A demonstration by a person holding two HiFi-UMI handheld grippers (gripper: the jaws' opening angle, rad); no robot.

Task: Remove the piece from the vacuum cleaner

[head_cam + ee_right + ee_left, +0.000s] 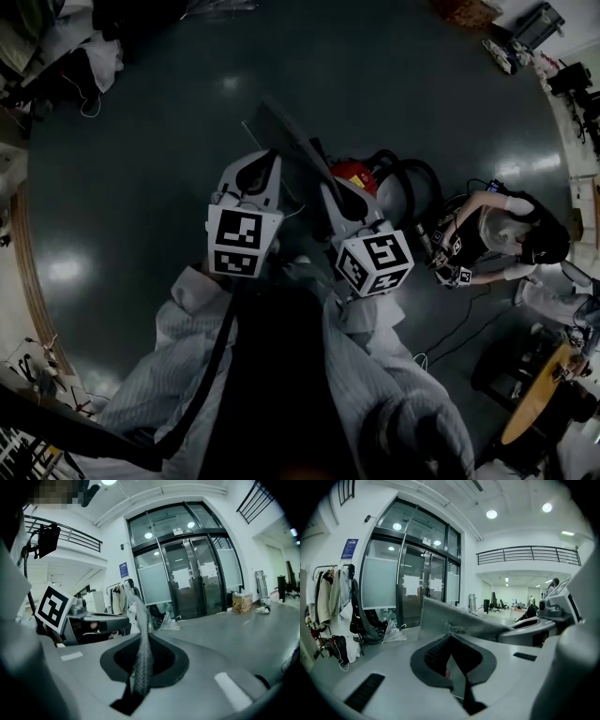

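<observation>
Since your left gripper (pixel 452 667) and right gripper (pixel 140 667) are both pinched shut on one thin edge of the grey piece (pixel 454 620), held up over the red vacuum cleaner (pixel 359 175) on the floor, any twist between the 2 could bend it or let it slip out.

From my feed, the floor (pixel 169 141) reads as a dark, glossy grey-green, with ceiling lights mirrored in it. The red vacuum cleaner (pixel 359 174) sits on it, its black hose (pixel 412 169) looped just beside it. A person (pixel 502 230) crouches or sits on the floor further right. Near the glass doors lie a clear umbrella (pixel 393 632) (on its side) and a cardboard box (pixel 243 603).
</observation>
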